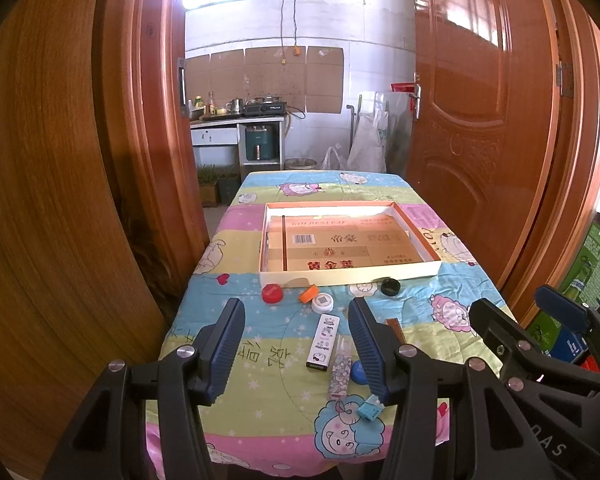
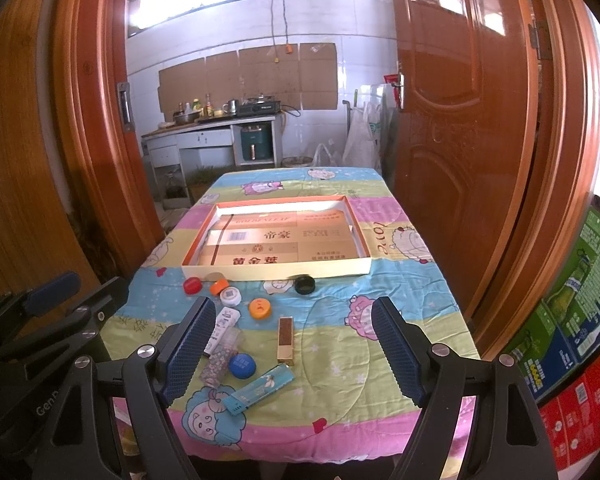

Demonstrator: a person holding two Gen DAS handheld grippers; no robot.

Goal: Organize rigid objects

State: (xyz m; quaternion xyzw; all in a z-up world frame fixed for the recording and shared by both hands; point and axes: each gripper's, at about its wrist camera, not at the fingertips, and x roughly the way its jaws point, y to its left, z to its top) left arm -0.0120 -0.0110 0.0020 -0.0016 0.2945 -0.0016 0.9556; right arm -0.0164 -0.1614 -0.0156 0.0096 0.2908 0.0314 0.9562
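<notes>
Blue-padded left tool point(image 1: 296, 344) hangs wide open and empty over the white case point(image 1: 322, 342) on the counter point(image 1: 236, 344). Right tool point(image 2: 296, 350), likewise agape and empty, faces the gold box point(image 2: 286, 340); the tray point(image 2: 276, 270) waits beyond. Best take one piece squarely across its narrow sides.

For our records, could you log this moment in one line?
left gripper: open, empty | right gripper: open, empty | tray: no loose items | caps, boxes: on cloth
</notes>
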